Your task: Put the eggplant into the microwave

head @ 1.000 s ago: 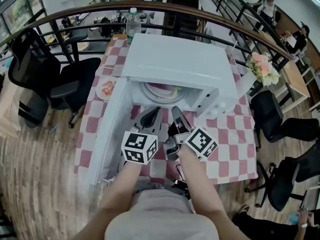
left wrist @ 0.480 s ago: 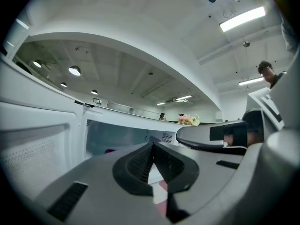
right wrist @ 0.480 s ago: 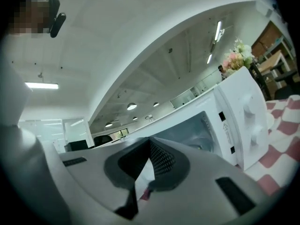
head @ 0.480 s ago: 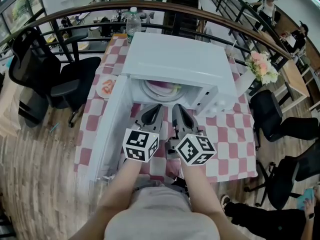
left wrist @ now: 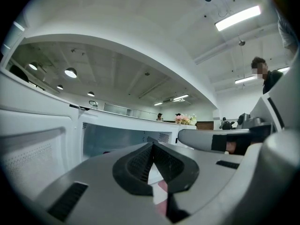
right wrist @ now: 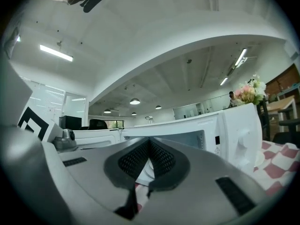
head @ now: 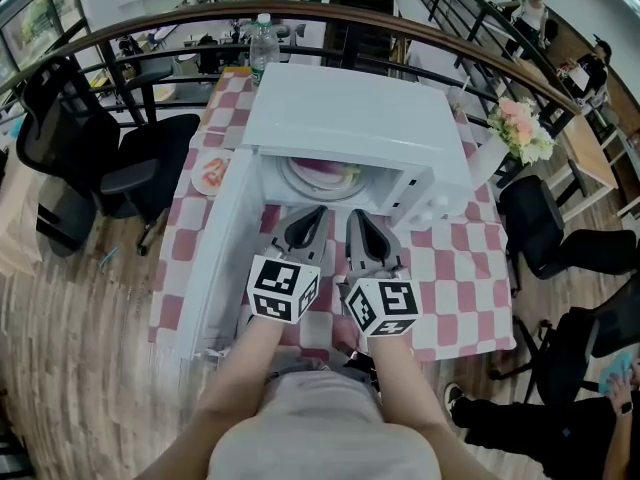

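Note:
The white microwave [head: 360, 128] stands on the checked table with its door [head: 215, 258] swung open to the left. Inside, on a pale plate [head: 300, 183], lies a purple thing with a green end, seemingly the eggplant [head: 325, 174]. My left gripper [head: 305, 226] and right gripper [head: 360, 230] hover side by side just in front of the opening, both shut and empty. In the left gripper view the gripper [left wrist: 152, 146] points level at the cavity [left wrist: 117, 137]. The right gripper [right wrist: 149, 144] faces the microwave's control panel [right wrist: 236, 130] and opening.
A water bottle [head: 265, 46] stands behind the microwave. A plate of food [head: 212, 176] sits left of the door, and flowers [head: 524, 133] stand at the right. Black chairs [head: 110, 158] flank the table; a railing [head: 150, 63] runs behind. People sit at far tables.
My right gripper has rolled about its own axis and risen slightly, so its marker cube shows another face. The left gripper has hardly moved.

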Motion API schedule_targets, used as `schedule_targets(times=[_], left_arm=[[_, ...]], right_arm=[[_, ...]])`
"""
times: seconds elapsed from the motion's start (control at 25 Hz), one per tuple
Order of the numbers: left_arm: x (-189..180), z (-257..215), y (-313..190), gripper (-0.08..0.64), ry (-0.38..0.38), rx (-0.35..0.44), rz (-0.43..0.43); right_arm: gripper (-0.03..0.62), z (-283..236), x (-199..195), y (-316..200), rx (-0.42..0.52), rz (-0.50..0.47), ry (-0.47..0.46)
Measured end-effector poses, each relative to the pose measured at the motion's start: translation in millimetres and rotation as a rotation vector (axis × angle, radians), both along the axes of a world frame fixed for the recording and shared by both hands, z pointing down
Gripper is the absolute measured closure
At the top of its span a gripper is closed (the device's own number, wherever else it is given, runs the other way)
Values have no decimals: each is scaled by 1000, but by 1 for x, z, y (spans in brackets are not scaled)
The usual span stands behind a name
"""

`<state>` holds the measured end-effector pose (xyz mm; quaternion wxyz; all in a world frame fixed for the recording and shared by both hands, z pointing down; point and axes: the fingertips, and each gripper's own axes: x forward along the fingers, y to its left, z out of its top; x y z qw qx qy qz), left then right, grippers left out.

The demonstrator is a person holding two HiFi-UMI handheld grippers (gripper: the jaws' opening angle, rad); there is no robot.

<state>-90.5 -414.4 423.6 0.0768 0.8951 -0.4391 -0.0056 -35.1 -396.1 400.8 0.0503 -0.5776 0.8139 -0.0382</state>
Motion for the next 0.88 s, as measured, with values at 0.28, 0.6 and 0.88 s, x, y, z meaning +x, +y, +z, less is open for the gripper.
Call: schedule_targets(times=[0.28,0.6,0.88], left_arm=[[1,-8,3,557,-10,57,4],[4,-14,7,557,-1,89,12],[4,-17,9,557,0,98,12]], right_arm=[[569,-3,2,3,43,3,48],[568,3,2,4,31,-2,43],[568,1,1,6,37,-3,43]])
